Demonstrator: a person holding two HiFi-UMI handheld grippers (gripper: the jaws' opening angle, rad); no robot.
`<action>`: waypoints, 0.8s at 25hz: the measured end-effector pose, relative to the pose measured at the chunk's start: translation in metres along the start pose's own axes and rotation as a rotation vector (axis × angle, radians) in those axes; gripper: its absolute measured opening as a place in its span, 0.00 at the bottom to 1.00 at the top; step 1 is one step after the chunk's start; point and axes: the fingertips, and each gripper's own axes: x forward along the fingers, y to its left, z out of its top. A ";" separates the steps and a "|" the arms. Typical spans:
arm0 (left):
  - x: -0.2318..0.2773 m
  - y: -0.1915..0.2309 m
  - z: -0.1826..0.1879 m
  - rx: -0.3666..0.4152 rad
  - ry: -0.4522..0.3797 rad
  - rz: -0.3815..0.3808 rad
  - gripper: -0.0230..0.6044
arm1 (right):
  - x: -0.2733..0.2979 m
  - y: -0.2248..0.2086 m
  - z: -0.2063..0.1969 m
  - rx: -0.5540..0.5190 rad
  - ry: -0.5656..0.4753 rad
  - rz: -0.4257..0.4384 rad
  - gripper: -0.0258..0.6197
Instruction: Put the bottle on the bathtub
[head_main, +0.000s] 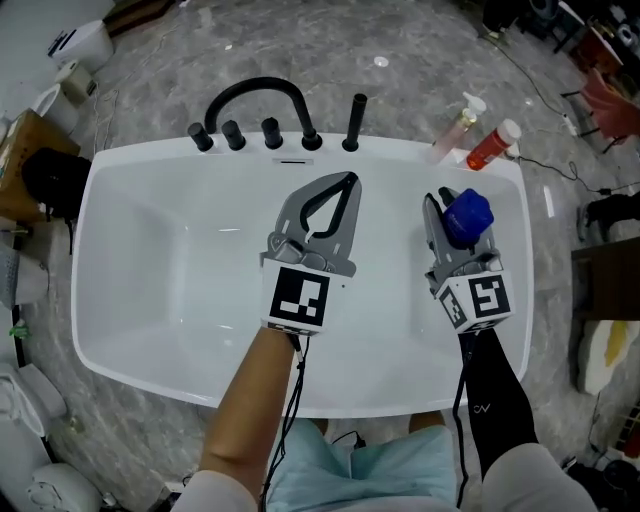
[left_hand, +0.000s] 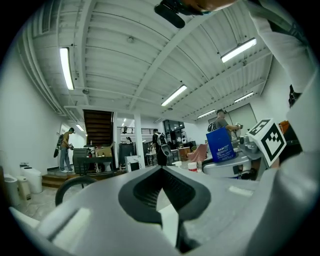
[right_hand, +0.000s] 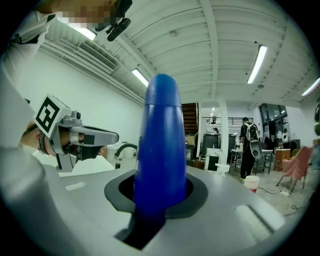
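A blue bottle (head_main: 467, 217) stands between the jaws of my right gripper (head_main: 458, 218), which is shut on it above the right side of the white bathtub (head_main: 110, 170). In the right gripper view the blue bottle (right_hand: 160, 145) rises upright out of the right gripper (right_hand: 159, 192) and fills the middle of the view. My left gripper (head_main: 347, 183) hovers over the middle of the tub, shut, with its tips meeting and nothing between them. The left gripper view shows its own shut left gripper (left_hand: 161, 168) and, off to the right, the blue bottle (left_hand: 220, 144).
A black faucet (head_main: 258, 100) with several black knobs lines the tub's far rim. A clear spray bottle (head_main: 455, 125) and a red bottle with a white cap (head_main: 493, 146) sit at the far right corner of the rim. Boxes and clutter surround the tub on the grey floor.
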 end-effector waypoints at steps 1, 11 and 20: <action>0.005 -0.002 -0.006 -0.010 0.006 0.015 0.04 | 0.005 -0.006 -0.007 0.001 -0.002 0.010 0.21; 0.044 -0.039 -0.039 -0.030 0.019 0.115 0.04 | 0.071 -0.058 -0.066 0.029 -0.035 0.139 0.21; 0.065 -0.055 -0.065 -0.041 0.044 0.138 0.04 | 0.126 -0.081 -0.117 0.071 -0.001 0.203 0.21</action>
